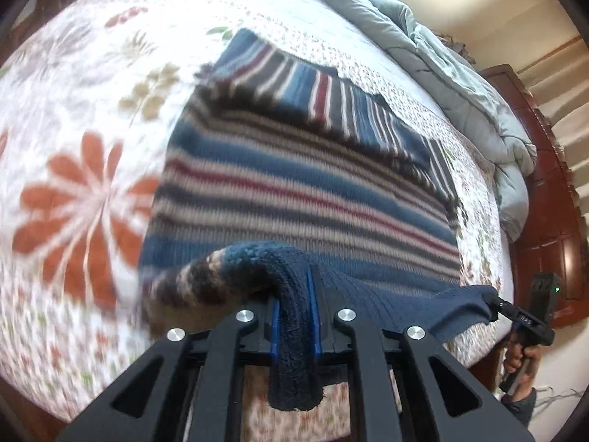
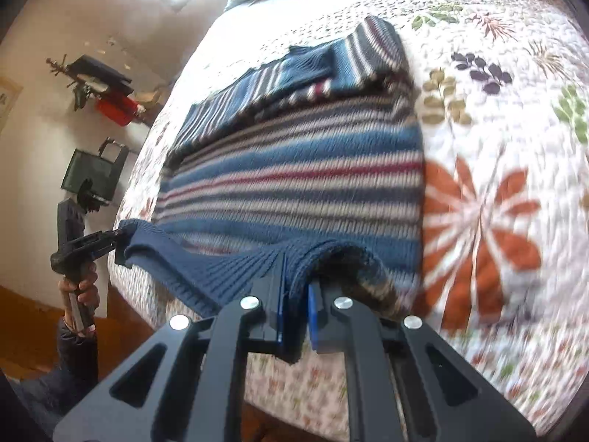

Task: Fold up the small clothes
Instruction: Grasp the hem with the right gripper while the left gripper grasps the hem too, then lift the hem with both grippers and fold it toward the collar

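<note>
Nearest the lens in the left wrist view we see our left gripper [image 1: 294, 316], its blue pads clenched on the navy ribbed hem [image 1: 294, 353] of the striped sweater [image 1: 294, 191], a thick roll of knit squeezed between them and hanging down behind. Our right gripper [image 2: 296, 313] is likewise clamped on the same hem, at its other corner. We hold both corners at once so that the hem edge stays taut between the two hands and can, we judge, be carried as one straight line over the sweater's body toward its collar end for the fold.

The sweater lies flat on the floral quilt [image 1: 84, 191], its lower part at the edge of the bed nearest us. Its sleeves [image 1: 313, 99] are already laid across the far part of the body, which is why we reckon the bottom-up fold is the step in hand.

Each view shows what the other cannot. From the left wrist we see the right gripper pinching the far hem corner off to the side of the sweater, the hand [image 1: 521, 353] on its grip, and beyond the sweater a bunched pale blue duvet [image 1: 460, 84] against a dark wooden headboard [image 1: 545, 221]. From the right wrist we see the left gripper biting the opposite corner, plus a wall beside the bed with dark equipment [image 2: 99, 77] mounted on it.
</note>
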Demonstrator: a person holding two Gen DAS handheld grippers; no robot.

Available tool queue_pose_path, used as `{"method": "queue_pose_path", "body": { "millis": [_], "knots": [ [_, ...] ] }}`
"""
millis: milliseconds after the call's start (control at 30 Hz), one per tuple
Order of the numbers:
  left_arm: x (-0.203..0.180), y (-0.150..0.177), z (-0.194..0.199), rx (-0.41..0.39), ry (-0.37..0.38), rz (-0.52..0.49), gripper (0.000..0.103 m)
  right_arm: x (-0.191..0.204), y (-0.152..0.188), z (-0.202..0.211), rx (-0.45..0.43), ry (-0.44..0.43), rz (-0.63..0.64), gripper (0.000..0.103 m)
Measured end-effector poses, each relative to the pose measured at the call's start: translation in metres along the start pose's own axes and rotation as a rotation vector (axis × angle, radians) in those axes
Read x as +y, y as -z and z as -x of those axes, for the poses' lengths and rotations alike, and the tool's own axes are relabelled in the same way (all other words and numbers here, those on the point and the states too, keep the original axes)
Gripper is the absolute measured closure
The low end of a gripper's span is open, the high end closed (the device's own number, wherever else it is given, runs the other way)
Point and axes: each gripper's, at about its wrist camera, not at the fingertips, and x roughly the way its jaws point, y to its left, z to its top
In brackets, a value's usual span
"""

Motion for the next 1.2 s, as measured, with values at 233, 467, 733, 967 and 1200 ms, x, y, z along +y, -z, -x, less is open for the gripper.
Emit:
{"method": "queue_pose_path", "body": {
  "millis": [233, 467, 733, 967, 1200],
  "knots": [
    [0.026, -0.041, -0.034, 0.021, -0.025, 0.033, 0.079, -0.047, -0.049, -0.032, 0.041, 0.018, -0.093, 0.086],
    [0.076, -0.053, 0.002, -0.088, -0.097, 0.137, 0.053, -0.079, -0.054, -0.019, 0.017, 0.031, -0.161, 0.024],
    [0.047, -0.048, 0.003, -0.082, -0.236, -0.094, 0.047, -0.060, -0.060, 0.003, -0.009, 0.162, 0.003, 0.036],
    [0.002, -0.072, -0.047, 0.031, -0.259, -0.292, 0.040, -0.020, -0.082, -0.037, 0.063, 0.181, 0.202, 0.036],
    [0.000, -0.085, -0.073, 0.113, -0.179, -0.351, 0.038, -0.025, -0.095, -0.069, 0.140, 0.135, 0.226, 0.036]
  ]
}}
